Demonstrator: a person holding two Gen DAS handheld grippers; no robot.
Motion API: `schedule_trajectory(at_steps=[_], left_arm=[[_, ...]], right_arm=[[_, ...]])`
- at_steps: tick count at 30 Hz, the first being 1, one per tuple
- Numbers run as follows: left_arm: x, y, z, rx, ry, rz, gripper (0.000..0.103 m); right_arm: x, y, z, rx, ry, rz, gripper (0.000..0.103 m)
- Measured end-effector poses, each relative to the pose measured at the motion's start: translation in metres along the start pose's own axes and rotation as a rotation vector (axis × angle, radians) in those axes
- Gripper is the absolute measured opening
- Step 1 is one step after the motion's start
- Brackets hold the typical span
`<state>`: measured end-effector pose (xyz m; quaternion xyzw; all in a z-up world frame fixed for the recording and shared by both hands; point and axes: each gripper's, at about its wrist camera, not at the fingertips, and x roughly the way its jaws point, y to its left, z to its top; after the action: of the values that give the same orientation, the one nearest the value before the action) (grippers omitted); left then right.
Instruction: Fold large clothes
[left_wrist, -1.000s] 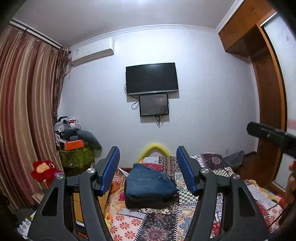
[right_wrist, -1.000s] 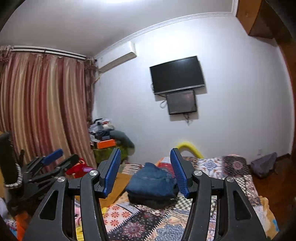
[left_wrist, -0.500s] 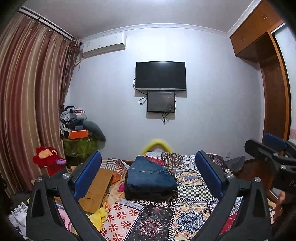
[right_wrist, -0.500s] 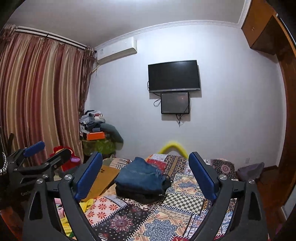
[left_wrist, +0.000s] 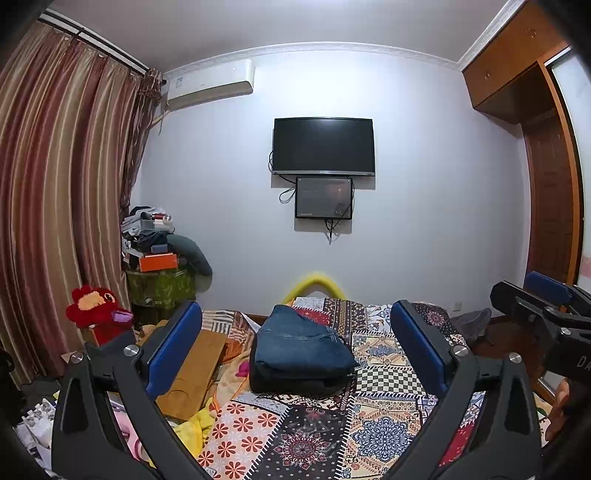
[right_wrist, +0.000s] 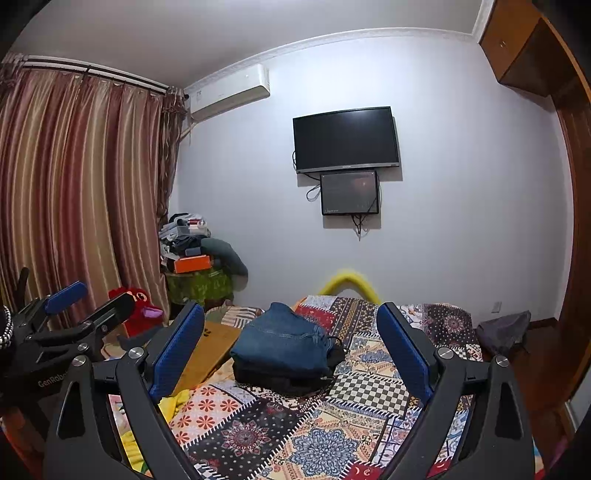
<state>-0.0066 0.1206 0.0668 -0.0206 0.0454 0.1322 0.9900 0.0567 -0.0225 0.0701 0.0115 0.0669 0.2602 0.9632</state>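
A folded pair of blue jeans sits on top of a darker folded garment, the two making a small stack in the middle of the left wrist view, on a bed covered by a bright patchwork quilt. In the right wrist view the same stack lies just left of centre. Nothing touches it.

I hold both tools level, well back from the stack. The left gripper fills the lower part of its view; its blue-padded fingers have just been opening and now stand spread wide, with only air between them. The right gripper has just been opening as well, and its fingers are equally wide and hold nothing. Each tool also shows at the edge of the other's view.

To me the jeans look finished, so I judge this as the pause after letting go of one fold. The next move calls for another large garment, but I see none spread on the quilt.

Further out: at the lower left, a wooden board leans beside the bed with yellow cloth below it. A red plush toy sits at the left before striped curtains. A television hangs on the pale wall, upper centre.
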Motion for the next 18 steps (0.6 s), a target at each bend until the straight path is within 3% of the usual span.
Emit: schedule_trajectory(at_steps=[18], left_arm=[[0.0036,-0.0027,-0.004,-0.004,0.015,0.003,0.103]], right_arm=[[-0.0026,-0.0045,0.0025,0.004,0.032,0.008,0.093]])
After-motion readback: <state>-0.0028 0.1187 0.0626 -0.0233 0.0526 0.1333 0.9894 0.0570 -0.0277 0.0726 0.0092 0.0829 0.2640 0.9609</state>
